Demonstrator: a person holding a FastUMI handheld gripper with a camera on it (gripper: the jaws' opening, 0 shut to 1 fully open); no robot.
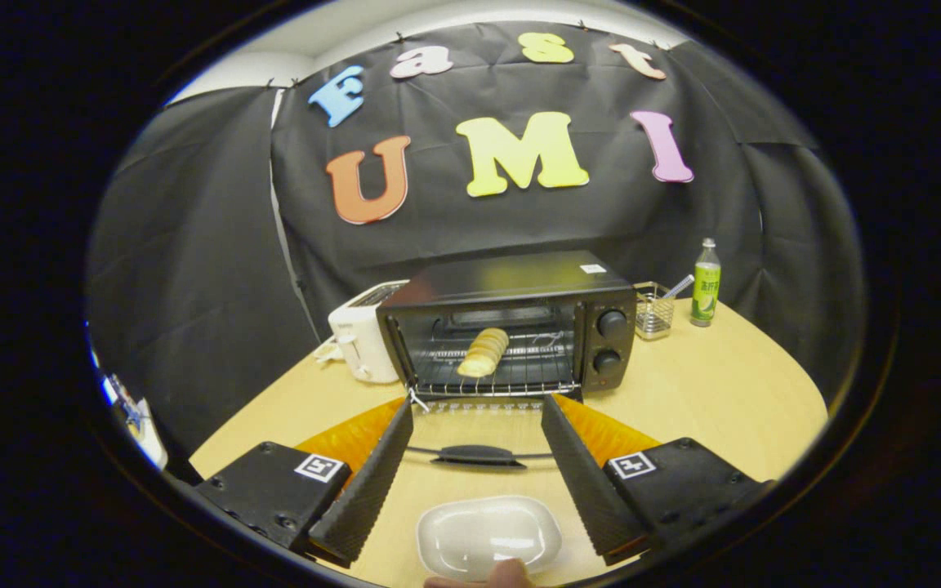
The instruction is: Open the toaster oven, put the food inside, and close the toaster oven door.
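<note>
Gaping wide, the fingers (477,408) hold nothing (bread (483,352) sits inside toaster oven (511,322)).

Staged recording booth dressed as a kitchen: black cloth wall (193,269) draped behind a round pale wooden worktop (715,392) carrying a black toaster oven (519,290), white pop-up toaster (360,335), wire basket (654,314), green bottle (706,286).

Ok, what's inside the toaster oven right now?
A loaf of bread lies on the wire rack inside the open toaster oven. The back of the cavity is too dark to make out. The hand-held gripper is open and empty.
</note>
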